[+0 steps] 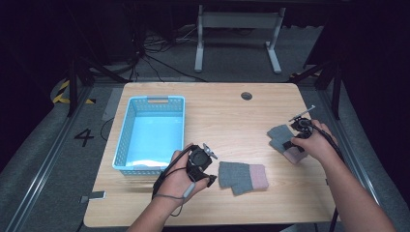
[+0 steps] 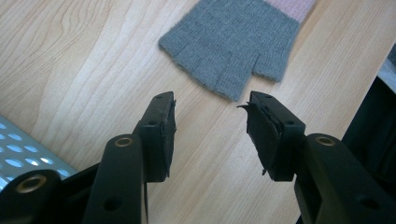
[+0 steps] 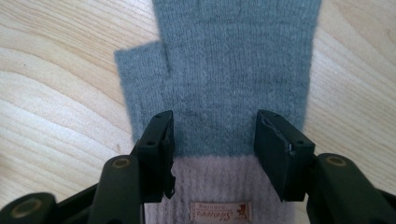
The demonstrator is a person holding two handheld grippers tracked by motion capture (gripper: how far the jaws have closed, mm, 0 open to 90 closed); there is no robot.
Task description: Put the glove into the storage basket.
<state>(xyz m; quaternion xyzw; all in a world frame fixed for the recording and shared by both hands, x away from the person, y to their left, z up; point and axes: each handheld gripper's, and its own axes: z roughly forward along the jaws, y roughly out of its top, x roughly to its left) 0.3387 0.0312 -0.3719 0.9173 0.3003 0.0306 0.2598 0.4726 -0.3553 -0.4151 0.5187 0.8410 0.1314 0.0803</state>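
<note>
Right tool [image 3: 212, 154] stands wide over the right glove [image 3: 233, 79], mid-frame at the cuff seam: lower, close on both layers. Left tool [image 2: 210, 135], also wide, short of left glove [image 2: 233, 44], upper centre on surface [image 2: 70, 70].

Both forearms come in from the near edge in the high view, bare to the wrist. The left hand [image 1: 181, 179] wraps the left gripper [image 1: 211, 181] low over the tabletop, its nose turned toward the person's right, a cable looping back along the wrist. In the left gripper view its jaws stand well apart with nothing between them. The right arm reaches farther forward and out to the right; the right hand [image 1: 316, 142] holds the right gripper [image 1: 290, 144] tipped down, nose pointing left. Its jaws also gape wide, poised just above the surface, gripping nothing
</note>
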